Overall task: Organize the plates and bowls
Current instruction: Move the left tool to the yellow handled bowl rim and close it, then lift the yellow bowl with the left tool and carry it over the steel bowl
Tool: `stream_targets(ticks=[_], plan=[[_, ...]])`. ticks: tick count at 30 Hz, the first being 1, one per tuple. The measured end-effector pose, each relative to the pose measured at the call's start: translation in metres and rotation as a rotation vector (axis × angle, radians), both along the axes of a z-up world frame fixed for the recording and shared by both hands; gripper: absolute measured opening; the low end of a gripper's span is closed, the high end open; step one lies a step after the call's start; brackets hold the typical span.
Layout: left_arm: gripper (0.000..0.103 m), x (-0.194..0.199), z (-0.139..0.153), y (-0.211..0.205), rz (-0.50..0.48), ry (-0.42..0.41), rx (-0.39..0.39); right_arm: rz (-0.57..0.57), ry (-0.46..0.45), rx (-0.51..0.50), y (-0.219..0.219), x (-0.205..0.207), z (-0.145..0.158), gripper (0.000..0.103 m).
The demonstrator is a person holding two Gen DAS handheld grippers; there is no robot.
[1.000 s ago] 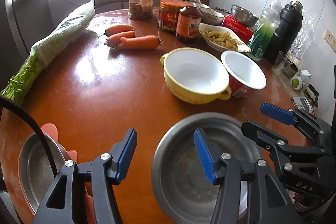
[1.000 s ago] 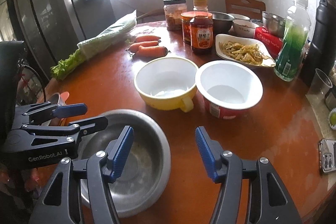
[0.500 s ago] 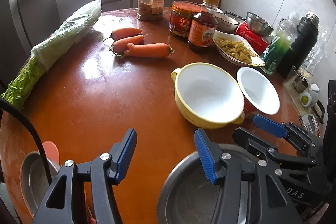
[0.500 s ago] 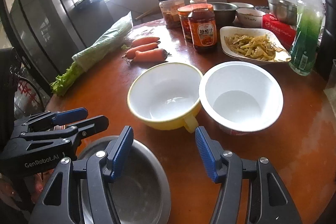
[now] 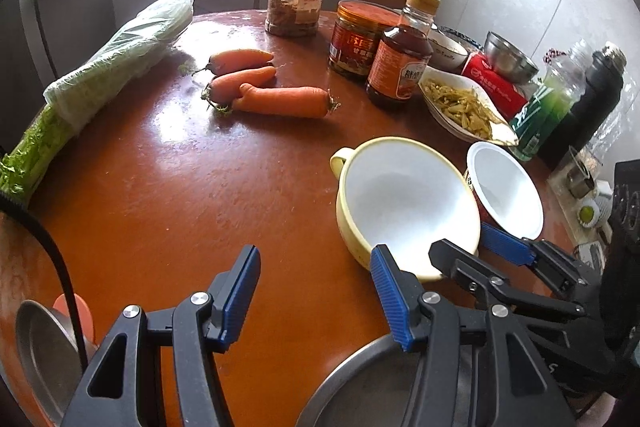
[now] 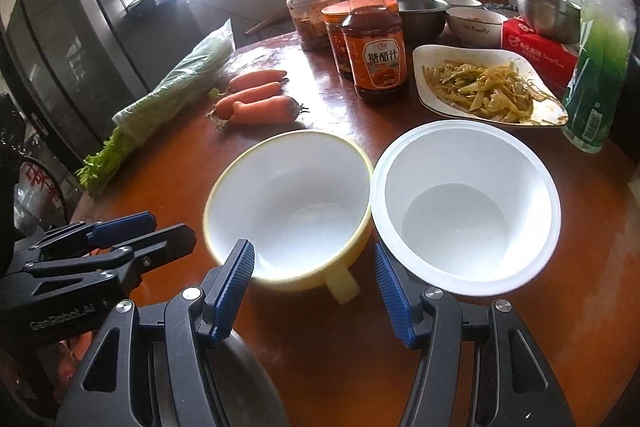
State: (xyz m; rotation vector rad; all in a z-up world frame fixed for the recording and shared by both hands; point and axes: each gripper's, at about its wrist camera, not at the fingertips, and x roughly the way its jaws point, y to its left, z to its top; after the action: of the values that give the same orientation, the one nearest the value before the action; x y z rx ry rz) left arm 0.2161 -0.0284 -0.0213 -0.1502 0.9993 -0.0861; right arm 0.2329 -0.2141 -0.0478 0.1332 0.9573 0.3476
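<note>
- The yellow bowl (image 6: 288, 203) sits mid-frame in the right wrist view, white inside, one handle facing the camera; in the left wrist view it lies right of centre.
- The white bowl (image 6: 464, 207) stands just beside it on its right — the two rims look to touch or nearly so.
- A steel bowl (image 5: 360, 391) shows only as a rim at the bottom edge of both views, under the gripper bodies.
- A smaller steel dish (image 5: 44, 351) sits at the lower left of the left wrist view, at the table's edge.
- The right gripper (image 6: 314, 291) hangs with its jaws apart and nothing between them; the yellow bowl's handle shows in the gap, unclamped.
- The left gripper (image 5: 316, 291) also has its jaws apart and empty, over bare table (image 5: 180, 187) at the lower middle of its view.
- Farther back: three carrots (image 5: 264, 87), bagged greens (image 5: 104, 79) at the left, a sauce bottle (image 6: 376, 39), jars, and a plate of shredded food (image 6: 488, 87) at the upper right.
</note>
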Motion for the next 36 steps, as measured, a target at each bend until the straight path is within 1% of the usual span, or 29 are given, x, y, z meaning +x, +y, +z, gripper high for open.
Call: stream_targets(ticks=[4,10,13,19,23,25,27,28,29,32,36], plan=[[0.058,0.008,-0.003,0.005,0.018,0.01,-0.033,0.015,-0.012,-0.016,0.001,0.008,-0.003,0.063],[0.059,0.013,-0.006,0.008,0.023,0.02,-0.063,0.076,-0.034,-0.061,0.009,0.006,-0.003,0.064],[0.059,0.016,-0.011,0.007,0.018,0.049,-0.071,0.099,-0.027,-0.041,0.012,0.006,-0.003,0.064],[0.059,0.019,-0.018,0.006,0.011,0.067,-0.084,0.161,-0.016,-0.028,0.024,0.003,-0.003,0.064],[0.058,0.021,-0.023,0.006,0.006,0.08,-0.106,0.152,-0.016,-0.037,0.025,0.005,-0.005,0.064],[0.055,0.023,-0.026,0.006,0.007,0.085,-0.12,0.149,-0.02,-0.045,0.025,0.006,-0.006,0.063],[0.044,0.024,-0.029,0.005,-0.002,0.095,-0.149,0.158,-0.027,-0.058,0.028,0.006,-0.006,0.062],[0.042,0.025,-0.03,0.005,-0.009,0.101,-0.165,0.163,-0.033,-0.073,0.03,0.005,-0.006,0.061],[0.04,0.025,-0.031,0.004,-0.011,0.1,-0.164,0.166,-0.036,-0.08,0.031,0.005,-0.006,0.061],[0.04,0.025,-0.03,0.003,-0.013,0.099,-0.159,0.171,-0.041,-0.097,0.033,0.004,-0.007,0.06],[0.04,0.021,-0.026,0.002,-0.015,0.088,-0.151,0.167,-0.045,-0.109,0.032,0.005,-0.007,0.056]])
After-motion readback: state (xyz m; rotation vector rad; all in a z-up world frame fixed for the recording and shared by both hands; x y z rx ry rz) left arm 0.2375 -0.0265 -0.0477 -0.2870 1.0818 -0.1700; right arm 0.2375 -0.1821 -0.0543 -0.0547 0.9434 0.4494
